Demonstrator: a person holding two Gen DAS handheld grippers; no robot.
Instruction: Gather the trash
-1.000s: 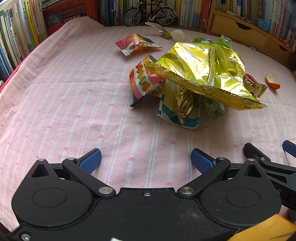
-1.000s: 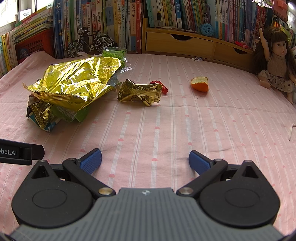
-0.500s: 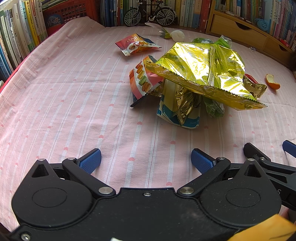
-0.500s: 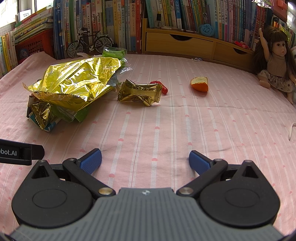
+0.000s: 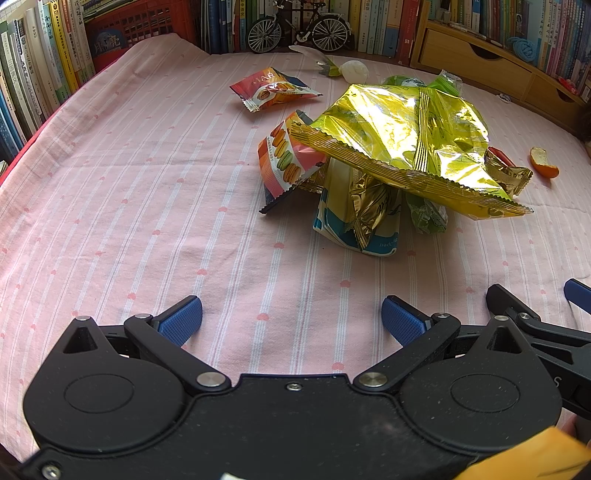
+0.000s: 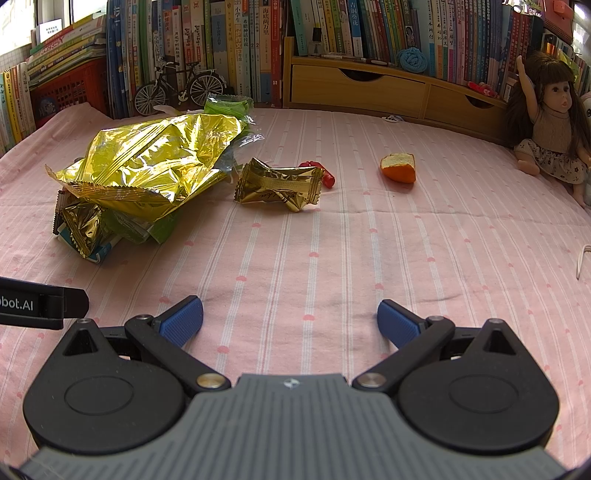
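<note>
No shift since a second ago. Left tool [image 5: 291, 314] and right tool [image 6: 290, 314] both spread apart, empty, low over the pink striped cloth [image 5: 129, 192]. Ahead: heaped trash under a large gold foil bag [image 5: 406, 136]; separate gold wrapper [image 6: 277, 184], orange peel [image 6: 399, 168] beyond. Risk: slick foil slipping, heap scattering, cloth pinched.

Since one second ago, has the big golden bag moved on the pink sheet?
No. In the left wrist view the big golden bag keeps the same place against the toy bicycle and the sheet's stripes.
</note>
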